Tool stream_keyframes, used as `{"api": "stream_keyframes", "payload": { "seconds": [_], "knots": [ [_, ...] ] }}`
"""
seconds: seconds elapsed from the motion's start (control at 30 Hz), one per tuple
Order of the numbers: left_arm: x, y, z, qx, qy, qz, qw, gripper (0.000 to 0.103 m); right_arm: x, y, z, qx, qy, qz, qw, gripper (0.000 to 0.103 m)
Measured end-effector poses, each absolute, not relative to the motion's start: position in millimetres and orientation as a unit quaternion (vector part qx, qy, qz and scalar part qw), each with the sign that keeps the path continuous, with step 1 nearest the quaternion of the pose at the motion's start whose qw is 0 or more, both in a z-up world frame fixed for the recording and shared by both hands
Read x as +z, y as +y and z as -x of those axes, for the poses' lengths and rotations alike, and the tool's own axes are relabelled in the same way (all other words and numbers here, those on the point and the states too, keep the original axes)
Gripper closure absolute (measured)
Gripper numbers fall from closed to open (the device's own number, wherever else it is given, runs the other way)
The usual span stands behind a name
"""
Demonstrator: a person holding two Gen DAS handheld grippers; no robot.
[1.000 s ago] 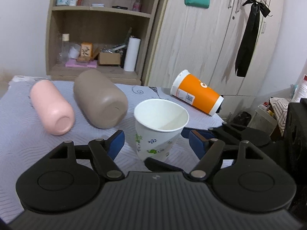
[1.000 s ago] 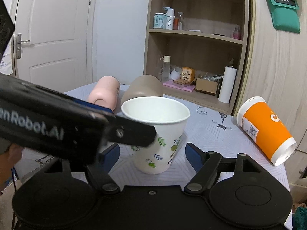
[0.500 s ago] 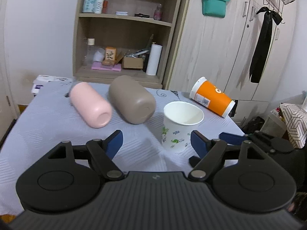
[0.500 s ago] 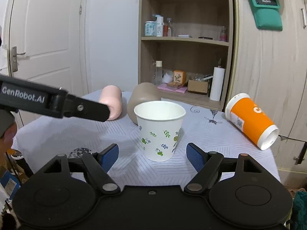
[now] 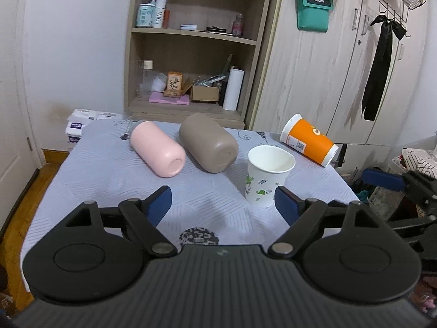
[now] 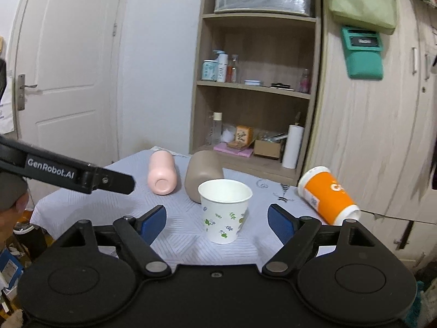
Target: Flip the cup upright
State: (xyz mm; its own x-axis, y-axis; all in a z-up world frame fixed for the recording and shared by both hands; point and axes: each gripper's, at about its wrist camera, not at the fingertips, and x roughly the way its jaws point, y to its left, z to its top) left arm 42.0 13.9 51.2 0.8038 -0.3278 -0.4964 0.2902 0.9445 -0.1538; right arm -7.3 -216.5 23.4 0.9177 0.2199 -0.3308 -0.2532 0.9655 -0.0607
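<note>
My left gripper (image 5: 222,202) and right gripper (image 6: 217,220) both have their jaws spread apart and hold nothing. Over the last second I have pulled both back; a second ago the paper cup (image 6: 224,213) filled the gap between the right fingers, and now it stands clear ahead of them. It sits upright, mouth up, near the front right edge of the table (image 5: 103,169). I judge the flip done and the release clean. Behind it, the pink cup (image 5: 158,150) and taupe cup (image 5: 209,146) lie on their sides mid-table, and the orange cup (image 5: 308,143) lies at the far right corner.
</note>
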Motion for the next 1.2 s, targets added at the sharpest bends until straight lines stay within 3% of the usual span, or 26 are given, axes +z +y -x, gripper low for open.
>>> {"api": "stream_keyframes", "payload": {
  "seconds": [0.2,0.33,0.47,0.6,1.2],
  "knots": [
    [56,23,-37,-0.142,0.275,0.023,0.951,0.014,32,-218,20,0.099,0.169,0.040,0.980,0.011],
    [57,24,-33,-0.138,0.275,0.019,0.951,0.010,38,-220,27,0.078,0.166,0.018,0.983,0.000],
    [59,23,-32,-0.133,0.276,0.013,0.952,0.008,42,-221,30,0.040,0.184,-0.004,0.982,0.000],
    [60,26,-33,-0.118,0.273,0.015,0.955,0.000,45,-221,34,0.034,0.183,-0.010,0.982,0.000],
    [54,33,-44,-0.061,0.324,0.002,0.944,0.000,43,-217,14,-0.014,0.235,-0.033,0.971,0.000]
  ]
}}
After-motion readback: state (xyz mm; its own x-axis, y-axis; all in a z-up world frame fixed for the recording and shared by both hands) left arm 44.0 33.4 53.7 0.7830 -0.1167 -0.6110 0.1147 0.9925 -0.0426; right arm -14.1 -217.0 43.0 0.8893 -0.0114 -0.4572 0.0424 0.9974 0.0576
